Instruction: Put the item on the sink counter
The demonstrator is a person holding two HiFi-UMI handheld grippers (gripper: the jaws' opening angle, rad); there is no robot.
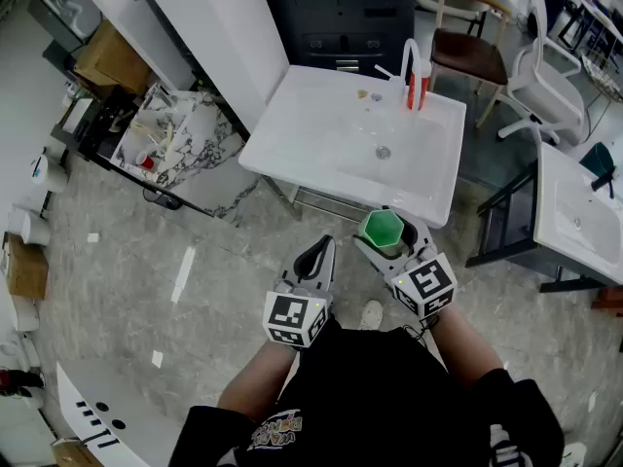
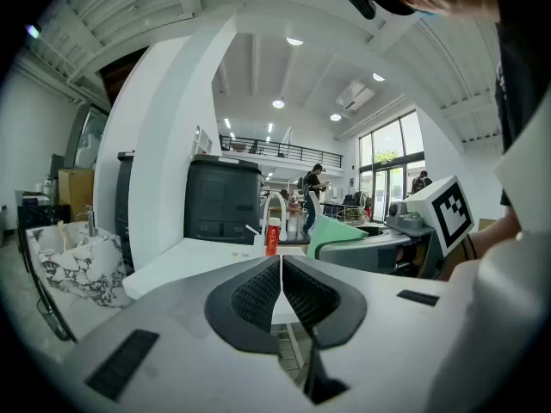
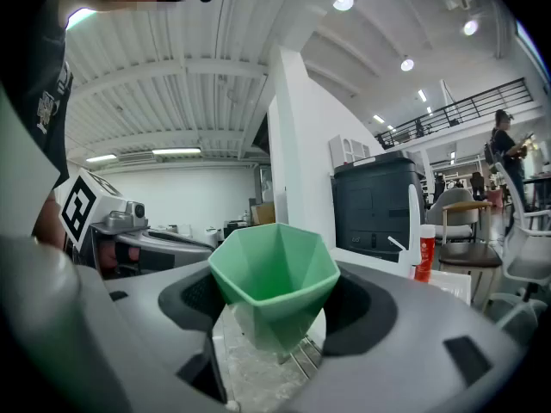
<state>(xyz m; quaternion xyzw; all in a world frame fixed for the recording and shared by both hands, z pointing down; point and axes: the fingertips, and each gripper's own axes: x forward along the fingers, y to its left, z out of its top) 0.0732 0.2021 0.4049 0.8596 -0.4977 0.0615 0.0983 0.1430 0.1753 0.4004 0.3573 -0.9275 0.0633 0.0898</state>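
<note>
A green faceted cup [image 1: 381, 230] sits upright between the pads of my right gripper [image 1: 386, 235], which is shut on it just in front of the near edge of the white sink counter [image 1: 292, 129]. In the right gripper view the green cup [image 3: 274, 280] fills the gap between the dark pads, mouth up. My left gripper [image 1: 313, 258] hangs beside it to the left, shut, with nothing in it; its pads [image 2: 258, 295] meet in the left gripper view. A white tap with a red bottle [image 1: 413, 88] stands at the sink's far edge.
A marble-patterned bin [image 1: 180, 144] with clutter stands left of the sink. A dark cabinet [image 1: 341, 13] is behind it. Chairs [image 1: 467, 47] and a second white sink [image 1: 579, 212] lie to the right. Grey stone floor [image 1: 127, 270] spreads to the left.
</note>
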